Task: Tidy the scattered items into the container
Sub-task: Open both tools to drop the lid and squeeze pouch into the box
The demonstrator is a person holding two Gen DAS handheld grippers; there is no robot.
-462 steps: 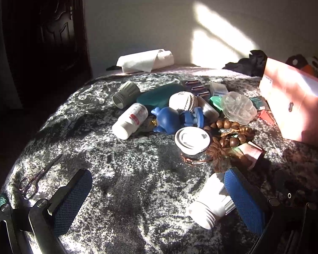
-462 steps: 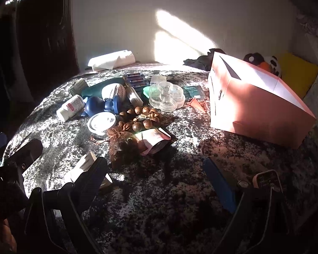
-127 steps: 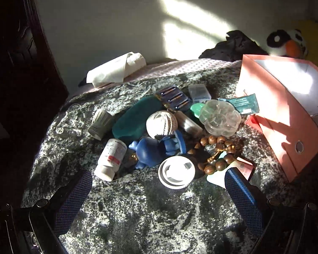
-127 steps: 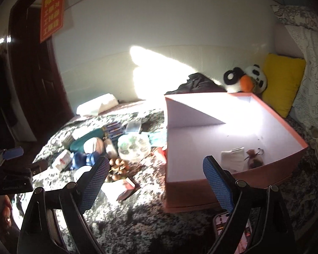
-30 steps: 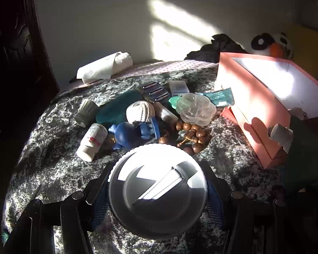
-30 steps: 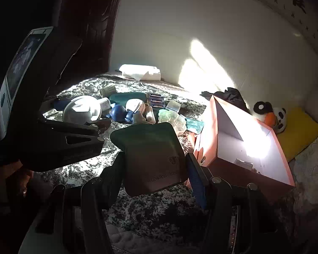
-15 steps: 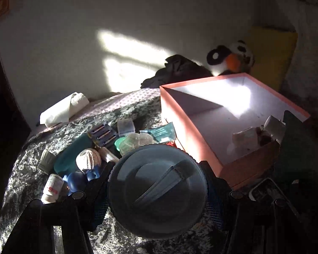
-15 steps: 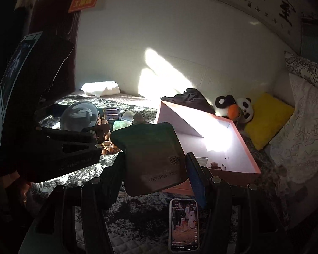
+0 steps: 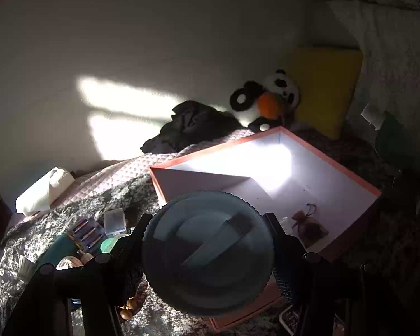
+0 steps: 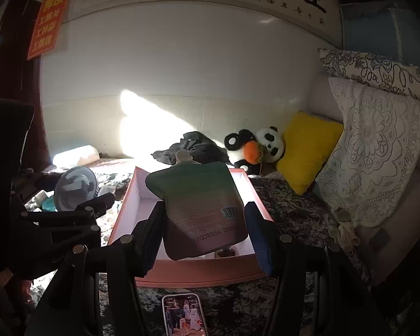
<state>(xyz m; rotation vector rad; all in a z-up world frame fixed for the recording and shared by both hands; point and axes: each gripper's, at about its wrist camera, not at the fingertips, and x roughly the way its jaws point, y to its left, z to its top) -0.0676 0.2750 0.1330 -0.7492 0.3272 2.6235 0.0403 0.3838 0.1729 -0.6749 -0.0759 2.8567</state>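
While left claw (image 9: 208,254) pinches lid (image 9: 208,252), right claw (image 10: 204,224) clamps pouch (image 10: 201,210) — above box (image 10: 198,274)

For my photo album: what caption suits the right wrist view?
Right gripper holding a spouted pouch above the open pink box on the bed.
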